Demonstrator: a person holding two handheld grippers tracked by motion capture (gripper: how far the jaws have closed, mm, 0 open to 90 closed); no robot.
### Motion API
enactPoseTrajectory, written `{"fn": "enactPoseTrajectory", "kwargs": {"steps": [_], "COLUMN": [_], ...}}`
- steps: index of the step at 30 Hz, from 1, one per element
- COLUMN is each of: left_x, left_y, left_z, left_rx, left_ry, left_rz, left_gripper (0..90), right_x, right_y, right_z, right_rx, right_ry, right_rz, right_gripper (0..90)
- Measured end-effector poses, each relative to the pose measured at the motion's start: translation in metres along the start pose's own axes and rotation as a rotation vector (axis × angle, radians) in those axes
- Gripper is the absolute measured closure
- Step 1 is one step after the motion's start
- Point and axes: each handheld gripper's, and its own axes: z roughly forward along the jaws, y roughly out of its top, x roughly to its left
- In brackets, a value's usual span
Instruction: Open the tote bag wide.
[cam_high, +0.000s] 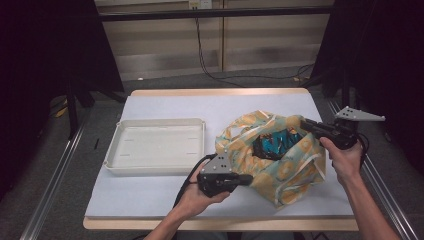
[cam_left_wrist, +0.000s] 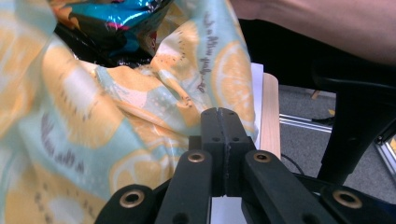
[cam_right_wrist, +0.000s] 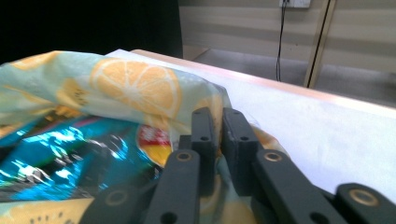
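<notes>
At worktop's (cam_high: 165, 200) left, shallow white plastic tray (cam_high: 157, 145), bare. Right of it, thin plastic bag printed with orange slices (cam_high: 280, 165), mouth gaping, shiny blue foil snack packet (cam_high: 275, 142) inside. Left gripper (cam_high: 247, 179) at bag's near-left edge, jaws pressed together; film between tips not discernible. Right gripper (cam_high: 303, 123) at far-right rim, jaws pinching fold of bag film (cam_right_wrist: 217, 140). Likely step: spreading bag mouth. Best pulled apart gently, level, rim kept taut, without tearing film or tipping packet out.
</notes>
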Motion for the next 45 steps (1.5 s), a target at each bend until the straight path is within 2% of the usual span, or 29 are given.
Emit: {"fn": "enactPoseTrajectory", "kwargs": {"steps": [2,3,6,8,12,15,21,25,26,29,33,37,38,39,42,43,44,45], "left_x": [-0.001,-0.003,-0.003,-0.001,0.0,0.002,0.003,0.003,0.003,0.003,0.004,0.005,0.006,0.007,0.013,0.017,0.019,0.021], "left_y": [-0.002,-0.003,-0.007,-0.006,0.0,0.001,0.005,0.01,0.011,0.016,0.023,0.032,0.035,0.037,0.045,0.048,0.049,0.053], "left_z": [0.001,0.002,0.004,0.004,0.006,0.009,0.008,0.005,0.004,-0.001,-0.01,-0.016,-0.019,-0.019,-0.021,-0.02,-0.019,-0.017], "left_rx": [-0.004,0.024,0.037,0.021,0.0,-0.022,-0.049,-0.061,-0.069,-0.085,-0.113,-0.14,-0.132,-0.155,-0.155,-0.145,-0.143,-0.134], "left_ry": [-0.018,-0.009,-0.01,-0.005,0.001,0.003,-0.002,0.011,0.011,0.021,0.02,0.038,0.054,0.045,0.038,0.031,0.029,0.06], "left_rz": [-0.011,0.013,0.015,-0.003,-0.005,-0.021,-0.023,-0.016,-0.015,-0.013,-0.019,-0.013,-0.005,-0.013,-0.007,-0.003,-0.002,-0.005], "left_gripper": [90.0,90.0,90.0,90.0,90.0,90.0,87.6,79.5,77.3,73.2,67.0,64.1,62.4,62.0,64.6,73.5,73.5,74.1], "right_x": [-0.003,-0.003,-0.011,-0.016,-0.023,-0.023,-0.017,-0.015,-0.013,-0.009,0.006,0.01,0.012,0.013,0.015,0.017,0.017,0.018], "right_y": [-0.004,-0.004,-0.009,-0.013,-0.021,-0.029,-0.027,-0.02,-0.017,-0.015,-0.01,-0.006,-0.004,-0.003,-0.003,-0.005,-0.005,-0.008], "right_z": [0.0,0.0,0.0,-0.002,-0.003,-0.001,-0.004,-0.014,-0.018,-0.022,-0.028,-0.032,-0.034,-0.038,-0.042,-0.045,-0.045,-0.046], "right_rx": [0.011,0.011,0.018,0.021,0.036,0.038,0.019,0.007,-0.011,-0.02,-0.035,-0.057,-0.06,-0.065,-0.068,-0.07,-0.07,-0.072], "right_ry": [-0.034,-0.034,-0.047,-0.081,-0.106,-0.062,-0.046,-0.048,-0.063,-0.047,-0.045,-0.045,-0.037,-0.023,-0.024,-0.01,-0.01,-0.001], "right_rz": [-0.005,-0.005,0.006,0.006,0.007,0.032,0.021,0.019,0.024,0.022,-0.015,-0.019,-0.017,-0.017,-0.022,-0.022,-0.022,-0.019], "right_gripper": [84.1,84.1,88.2,89.6,89.5,88.1,78.7,66.7,54.4,49.8,45.7,43.8,43.8,43.9,45.4,47.6,47.6,50.3]}}
